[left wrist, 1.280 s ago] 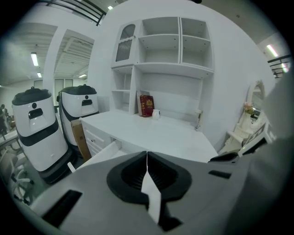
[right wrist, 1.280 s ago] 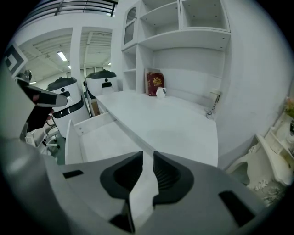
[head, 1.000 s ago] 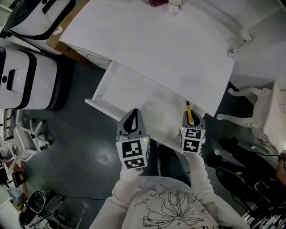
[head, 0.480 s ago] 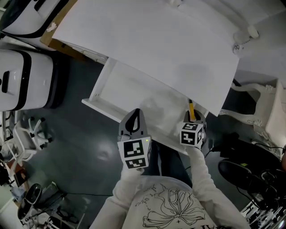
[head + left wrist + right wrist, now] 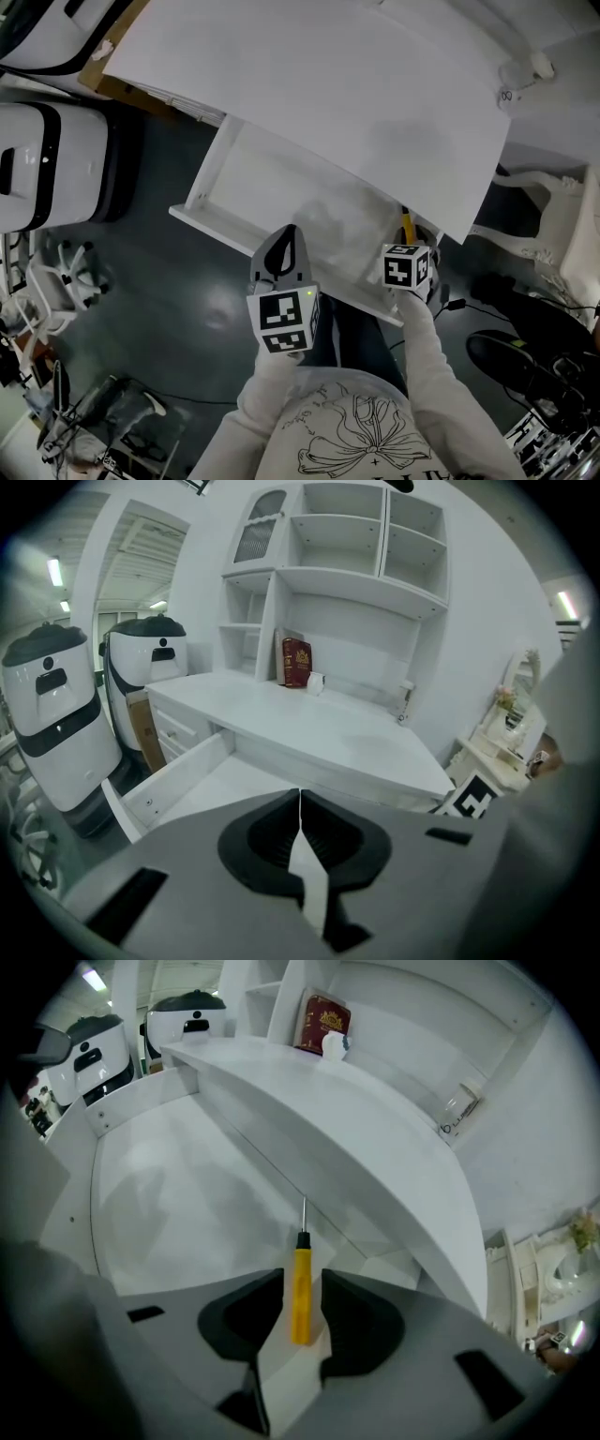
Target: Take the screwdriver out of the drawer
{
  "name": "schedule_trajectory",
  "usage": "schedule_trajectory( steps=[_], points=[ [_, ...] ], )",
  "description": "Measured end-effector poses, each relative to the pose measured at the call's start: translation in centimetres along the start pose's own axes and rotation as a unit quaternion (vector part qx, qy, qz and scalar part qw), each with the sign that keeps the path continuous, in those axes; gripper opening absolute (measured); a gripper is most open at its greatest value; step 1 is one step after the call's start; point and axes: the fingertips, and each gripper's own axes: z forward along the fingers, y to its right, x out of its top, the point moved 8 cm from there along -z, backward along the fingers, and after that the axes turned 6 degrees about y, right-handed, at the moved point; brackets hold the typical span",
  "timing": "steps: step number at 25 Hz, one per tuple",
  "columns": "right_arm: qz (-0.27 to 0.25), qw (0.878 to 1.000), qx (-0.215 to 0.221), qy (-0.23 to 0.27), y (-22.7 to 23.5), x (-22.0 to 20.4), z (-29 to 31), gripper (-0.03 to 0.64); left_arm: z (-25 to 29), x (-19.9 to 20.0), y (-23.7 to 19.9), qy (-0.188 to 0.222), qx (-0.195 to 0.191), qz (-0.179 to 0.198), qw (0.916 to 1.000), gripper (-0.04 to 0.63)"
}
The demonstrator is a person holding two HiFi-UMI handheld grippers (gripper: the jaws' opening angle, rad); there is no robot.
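Yellow plastic marks the screwdriver point(image 5: 301, 1297), which lies on the floor of the open white drawer point(image 5: 212, 169), near its right end. The right tool point(image 5: 302, 1281) straddles the handle. Its jaws have just been opening and stand wide, with a gap on either side, gripping nothing. The left tool point(image 5: 300, 799) hovers over the drawer's front rim, jaws pressed together and empty. The screwdriver's long axis runs away from the person, its metal tip pointing to the drawer's back, where the tabletop point(image 5: 309, 84) overhangs. Farther off, a red book point(image 5: 323, 1021) and a white cup point(image 5: 334, 1044) stand at the tabletop's rear.
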Motion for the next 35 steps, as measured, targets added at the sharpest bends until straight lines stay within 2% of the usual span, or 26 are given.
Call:
schedule_trajectory(
  steps=[10,16,26,35],
  points=[
    [-0.019,0.998,0.002,-0.056,-0.5,-0.4,1.6,0.129,0.5,-0.5,-0.9,-0.006,0.000,-0.004,1.0000,0.008],
    [-0.056,0.991,-0.005,-0.118,-0.9,-0.5,2.6,0.130,0.6,-0.8,-1.2,-0.011,0.001,-0.004,0.9999,0.008],
    [-0.054,0.982,-0.006,-0.182,-0.8,-0.6,3.7,0.135,0.4,-1.1,-1.6,-0.013,0.003,-0.005,0.9999,0.008],
    [-0.067,0.975,-0.015,-0.212,-0.6,-0.2,4.4,0.132,0.2,-1.2,-1.8,-0.017,0.005,-0.007,0.9998,0.008]
  ],
)
